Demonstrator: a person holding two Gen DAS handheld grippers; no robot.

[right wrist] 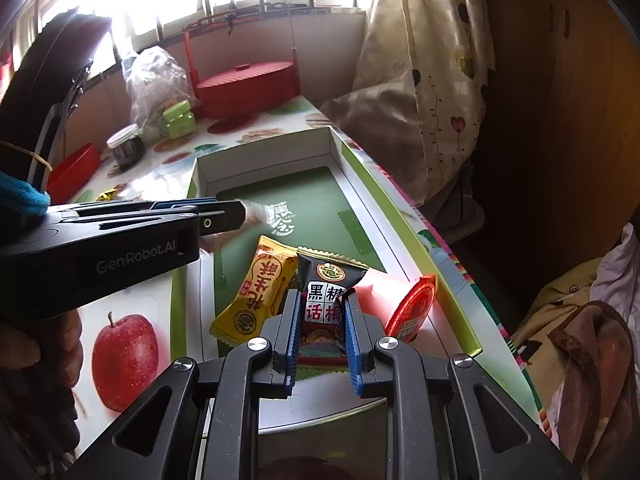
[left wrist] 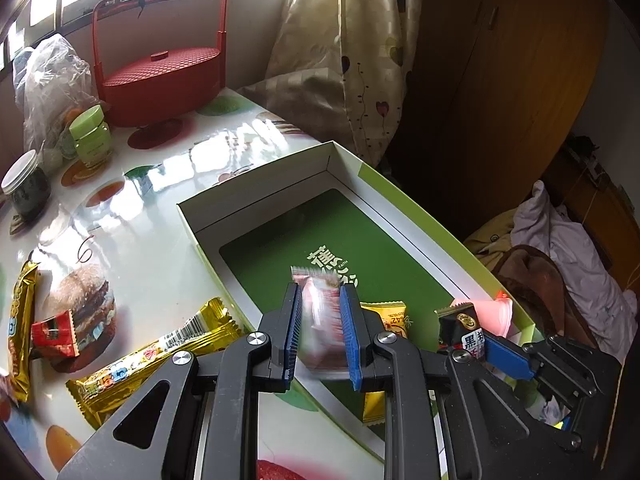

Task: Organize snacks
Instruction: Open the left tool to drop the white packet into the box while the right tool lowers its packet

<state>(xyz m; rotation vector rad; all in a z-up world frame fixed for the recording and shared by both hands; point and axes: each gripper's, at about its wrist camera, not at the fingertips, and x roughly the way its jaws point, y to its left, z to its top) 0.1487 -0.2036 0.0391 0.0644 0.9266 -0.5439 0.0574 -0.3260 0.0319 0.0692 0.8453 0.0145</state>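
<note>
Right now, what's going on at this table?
A person is sorting snacks into the green box with two claws. The left claw is shut on a pink packet held over the box. The right claw is shut on a black packet at the box's near end, beside a yellow packet and a red one. Gold bars still lie on the table.

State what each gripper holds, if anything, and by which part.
Left gripper: pink-and-white snack packet, pinched across its middle. Right gripper: black snack packet, pinched at its lower half.
</note>
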